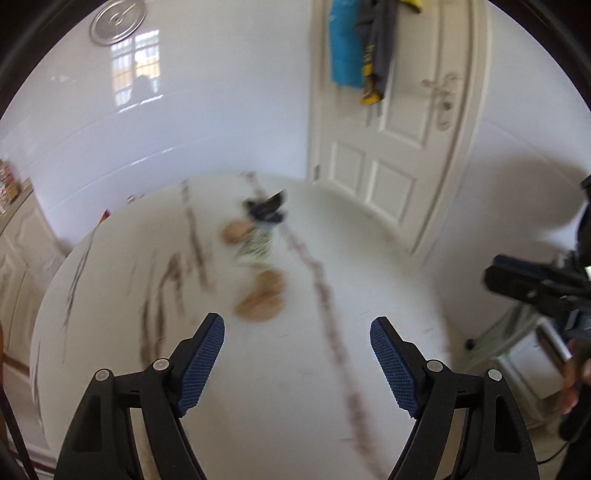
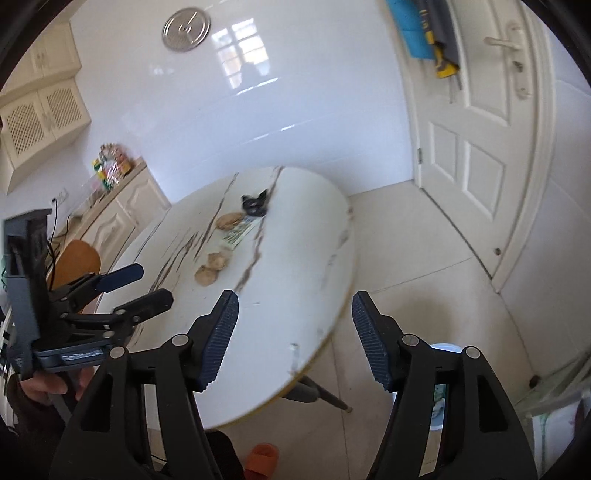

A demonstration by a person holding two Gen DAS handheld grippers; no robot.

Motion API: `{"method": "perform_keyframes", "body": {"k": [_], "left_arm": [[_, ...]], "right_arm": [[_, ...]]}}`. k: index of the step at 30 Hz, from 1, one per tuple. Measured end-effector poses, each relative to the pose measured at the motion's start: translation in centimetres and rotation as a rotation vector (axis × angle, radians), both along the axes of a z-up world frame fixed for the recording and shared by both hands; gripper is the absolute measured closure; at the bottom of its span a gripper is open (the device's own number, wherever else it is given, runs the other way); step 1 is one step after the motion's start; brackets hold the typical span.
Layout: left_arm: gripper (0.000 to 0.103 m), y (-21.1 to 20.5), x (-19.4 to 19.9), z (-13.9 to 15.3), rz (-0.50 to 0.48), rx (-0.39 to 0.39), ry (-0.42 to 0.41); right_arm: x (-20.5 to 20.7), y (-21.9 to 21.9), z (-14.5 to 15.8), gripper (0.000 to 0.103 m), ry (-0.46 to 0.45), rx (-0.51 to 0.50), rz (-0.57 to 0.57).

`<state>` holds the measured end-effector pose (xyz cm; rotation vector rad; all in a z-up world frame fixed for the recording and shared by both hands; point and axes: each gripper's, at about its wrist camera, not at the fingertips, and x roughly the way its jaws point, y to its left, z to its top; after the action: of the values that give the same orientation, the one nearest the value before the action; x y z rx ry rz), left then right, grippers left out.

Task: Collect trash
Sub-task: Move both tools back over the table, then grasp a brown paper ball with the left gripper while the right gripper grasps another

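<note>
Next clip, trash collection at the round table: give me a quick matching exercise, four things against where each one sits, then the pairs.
Things:
1. black crumpled scrap
2. round metal plate
3. orange slipper
4. blue cloth

Places:
A. on the floor below the near table edge
B. hanging on the white door
C. at the far end of the trash row on the white table
D. high on the glossy wall

Pairs: 1-C, 2-D, 3-A, 4-B
</note>
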<state>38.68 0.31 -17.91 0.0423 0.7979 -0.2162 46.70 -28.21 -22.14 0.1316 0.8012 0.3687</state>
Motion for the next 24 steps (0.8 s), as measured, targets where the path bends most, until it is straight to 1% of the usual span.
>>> {"method": "perform_keyframes", "body": {"k": [4,8,9,13,15,18,20,21,22,23,24], "left_arm": [[0.026,1.0,1.2,-1.7,0.02,-0.005,0.047],[0.027,1.4,3.0,-2.5,0.038,-0.009,0.075],[0.027,1.1,4.4,-2.6,0.036,-0.012,0.079],[0.027,1.0,6.4,-3.0,0.031,-0.019,0.094],[0.028,1.0,8.6,-3.9,0.028,-0.021,0.103],[0.036,0.6,10.0,-4.8,0.018,-0.028,0.122],[0.044,0.4,10.6,-5.2,0.01,-0.036,0.134],[0.046,0.3,10.7,-5.1,0.016,-0.026,0.125],[0.053,0.2,10.9,-5.2,0.018,-0.019,0.122],[0.063,0.3,11.1,-5.2,0.016,-0.016,0.118],[0.063,0.4,11.0,-5.2,0.014,-0.021,0.116]], "right_arm": [[1.2,1.8,-1.3,0.042,0.026,-0.01,0.032],[2.6,3.2,-2.6,0.042,0.05,-0.016,0.058],[2.9,3.5,-2.8,0.042,0.055,-0.018,0.061],[4.4,4.2,-3.6,0.042,0.073,-0.022,0.072],[5.0,4.6,-4.0,0.042,0.079,-0.025,0.079],[5.7,5.0,-4.3,0.042,0.084,-0.029,0.088],[6.1,5.4,-4.5,0.042,0.085,-0.035,0.094],[6.3,5.6,-4.5,0.042,0.084,-0.039,0.094],[6.6,5.8,-4.6,0.042,0.085,-0.043,0.094],[6.8,5.9,-4.7,0.042,0.085,-0.044,0.096],[7.0,6.1,-4.7,0.042,0.086,-0.045,0.098]]}}
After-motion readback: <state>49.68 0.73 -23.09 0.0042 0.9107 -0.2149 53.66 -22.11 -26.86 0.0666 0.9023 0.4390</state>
